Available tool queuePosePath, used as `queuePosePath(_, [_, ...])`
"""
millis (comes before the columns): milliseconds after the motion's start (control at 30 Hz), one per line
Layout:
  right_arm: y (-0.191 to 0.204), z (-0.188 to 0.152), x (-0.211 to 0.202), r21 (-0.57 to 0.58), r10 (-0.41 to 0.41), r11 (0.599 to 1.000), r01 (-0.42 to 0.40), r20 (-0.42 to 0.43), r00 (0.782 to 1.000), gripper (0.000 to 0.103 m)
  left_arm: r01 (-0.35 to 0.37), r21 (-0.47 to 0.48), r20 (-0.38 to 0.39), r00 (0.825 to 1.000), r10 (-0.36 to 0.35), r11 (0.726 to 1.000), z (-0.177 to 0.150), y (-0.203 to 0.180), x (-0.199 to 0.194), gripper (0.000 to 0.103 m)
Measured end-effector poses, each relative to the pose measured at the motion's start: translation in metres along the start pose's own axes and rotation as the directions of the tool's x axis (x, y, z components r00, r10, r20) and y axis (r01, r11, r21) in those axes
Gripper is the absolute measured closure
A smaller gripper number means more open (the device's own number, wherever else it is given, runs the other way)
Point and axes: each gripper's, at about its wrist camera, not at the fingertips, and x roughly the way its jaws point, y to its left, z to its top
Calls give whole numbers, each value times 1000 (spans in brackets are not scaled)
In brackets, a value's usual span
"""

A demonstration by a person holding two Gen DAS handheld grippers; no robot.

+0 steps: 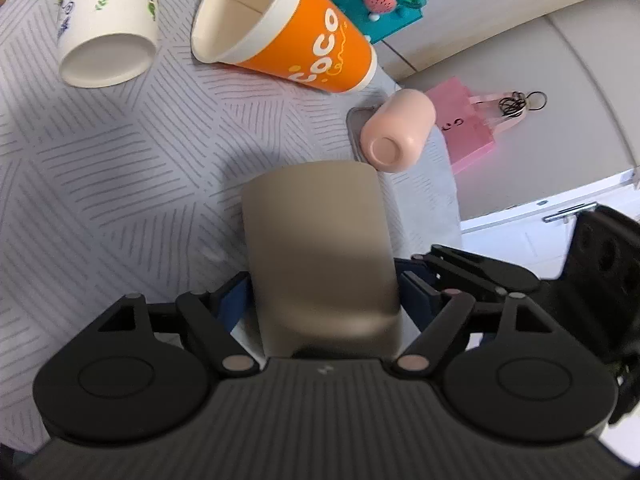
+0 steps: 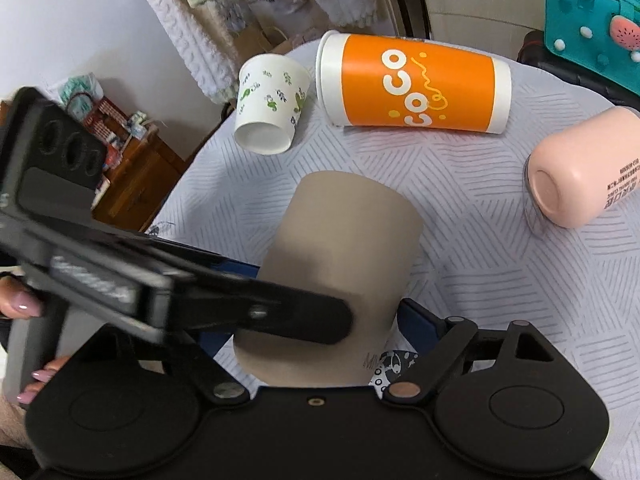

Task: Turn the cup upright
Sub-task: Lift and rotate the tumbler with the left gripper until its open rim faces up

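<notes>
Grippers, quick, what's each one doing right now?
Left gripper: jaws closed on the matte taupe cylindrical cup.
Right gripper: jaws flank the same cup; grip cannot be told.

The matte taupe cylindrical cup (image 1: 320, 248) is blurred, its near end hidden behind the gripper body at 6 o'clock. The teal felt bag (image 2: 596, 28) is cut off at 2 o'clock. The small printed lettering on the pale pink plastic cup (image 2: 584, 172) is unreadable.
</notes>
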Motion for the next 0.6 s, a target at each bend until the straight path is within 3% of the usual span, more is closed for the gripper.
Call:
queuePosePath(200, [-3, -11, -9, -36, 25, 999, -23, 65, 998, 13, -62, 135, 71, 996, 53, 989, -11, -19, -4, 24])
queuePosePath(333, [4, -19, -18, -111, 22, 994, -7, 140, 990, 13, -102, 242, 180, 982, 59, 965, -20, -30, -15, 27])
queuePosePath(433, [6, -26, -28, -139, 59, 990, -29, 215, 975, 13, -114, 290, 227, 973, 47, 950, -25, -35, -21, 27])
queuePosePath(600, [16, -46, -33, -211, 18, 976, 56, 331, 943, 14, -104, 337, 267, 964, 10, 936, -37, -35, -21, 27])
